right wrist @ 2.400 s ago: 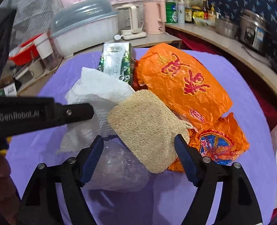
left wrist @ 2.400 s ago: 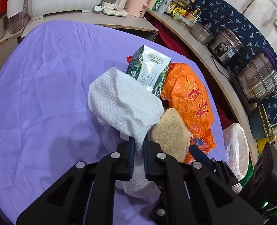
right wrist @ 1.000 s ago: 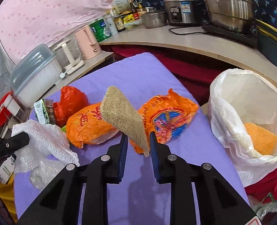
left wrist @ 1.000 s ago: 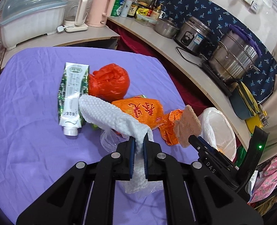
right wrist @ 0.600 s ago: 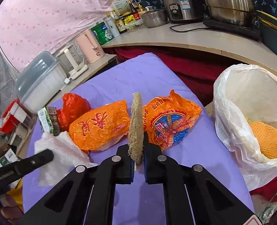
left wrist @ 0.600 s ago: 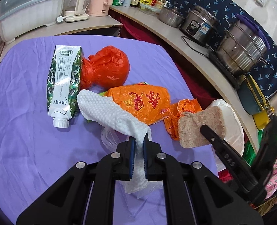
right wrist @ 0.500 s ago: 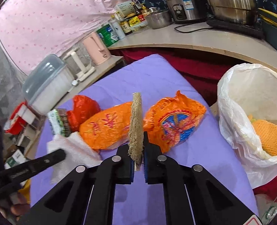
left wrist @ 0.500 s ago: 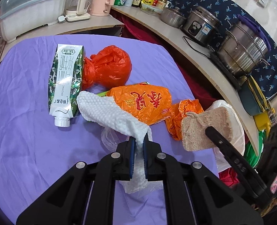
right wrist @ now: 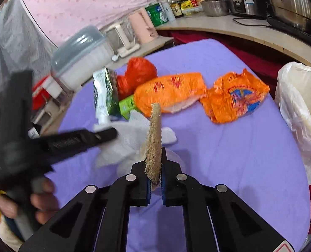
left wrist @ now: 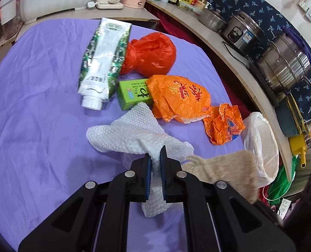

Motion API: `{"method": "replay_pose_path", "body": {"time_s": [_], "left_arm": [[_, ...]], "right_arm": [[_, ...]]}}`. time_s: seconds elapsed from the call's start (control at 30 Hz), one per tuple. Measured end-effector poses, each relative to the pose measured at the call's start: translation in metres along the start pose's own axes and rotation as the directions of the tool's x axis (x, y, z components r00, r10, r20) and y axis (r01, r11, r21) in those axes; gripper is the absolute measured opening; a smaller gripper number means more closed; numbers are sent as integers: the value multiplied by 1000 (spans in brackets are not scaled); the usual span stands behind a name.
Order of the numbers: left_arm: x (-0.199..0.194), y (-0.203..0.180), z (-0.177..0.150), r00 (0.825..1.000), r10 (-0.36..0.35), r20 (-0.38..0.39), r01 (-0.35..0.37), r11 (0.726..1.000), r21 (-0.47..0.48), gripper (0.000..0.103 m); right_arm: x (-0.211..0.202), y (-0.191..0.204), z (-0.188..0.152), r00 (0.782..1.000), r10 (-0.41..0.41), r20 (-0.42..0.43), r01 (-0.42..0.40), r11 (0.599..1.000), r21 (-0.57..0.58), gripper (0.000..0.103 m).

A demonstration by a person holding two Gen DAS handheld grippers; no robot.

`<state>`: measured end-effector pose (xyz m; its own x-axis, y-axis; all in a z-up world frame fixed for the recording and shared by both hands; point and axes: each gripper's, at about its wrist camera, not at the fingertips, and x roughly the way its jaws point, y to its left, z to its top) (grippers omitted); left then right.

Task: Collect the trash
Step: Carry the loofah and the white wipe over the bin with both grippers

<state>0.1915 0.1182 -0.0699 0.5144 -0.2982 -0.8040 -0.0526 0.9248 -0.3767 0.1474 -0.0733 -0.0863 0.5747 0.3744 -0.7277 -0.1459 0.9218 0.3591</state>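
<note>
My left gripper [left wrist: 155,157] is shut on a white dimpled paper towel [left wrist: 132,136] that drapes over the purple table cloth [left wrist: 39,105]. My right gripper [right wrist: 155,163] is shut on a tan loofah pad [right wrist: 154,134], held on edge; the loofah pad [left wrist: 226,168] also shows at the right of the left wrist view. Other trash lies beyond: a green and white carton [left wrist: 101,63], a red plastic bag [left wrist: 151,54], a green box [left wrist: 133,92], an orange bag [left wrist: 180,98] and a crumpled orange wrapper [left wrist: 224,126]. A white bin bag [right wrist: 300,105] hangs open at the table's right edge.
A curved counter [left wrist: 229,48] with steel pots, a rice cooker and bottles runs behind the table. A kettle, a pink jug and a lidded plastic box [right wrist: 79,56] stand at the back left. A person's hand [right wrist: 41,201] holds the left gripper's handle.
The left gripper has sunk toward the table with the towel, uncovering the green box. The right gripper has swung with the loofah toward the left gripper, so the bin bag now sits farther right.
</note>
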Motion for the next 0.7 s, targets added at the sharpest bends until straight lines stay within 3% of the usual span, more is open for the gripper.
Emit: {"method": "replay_pose_path", "body": {"time_s": [0.37, 0.7], "left_arm": [[-64, 15, 14, 990, 37, 138, -35, 999, -15, 5], [-116, -22, 25, 972, -14, 234, 0, 998, 58, 5]], "right_arm": [[-4, -3, -6, 1000, -23, 7, 23, 1000, 4, 7], [-42, 4, 8, 996, -11, 88, 12, 1000, -5, 7]]}}
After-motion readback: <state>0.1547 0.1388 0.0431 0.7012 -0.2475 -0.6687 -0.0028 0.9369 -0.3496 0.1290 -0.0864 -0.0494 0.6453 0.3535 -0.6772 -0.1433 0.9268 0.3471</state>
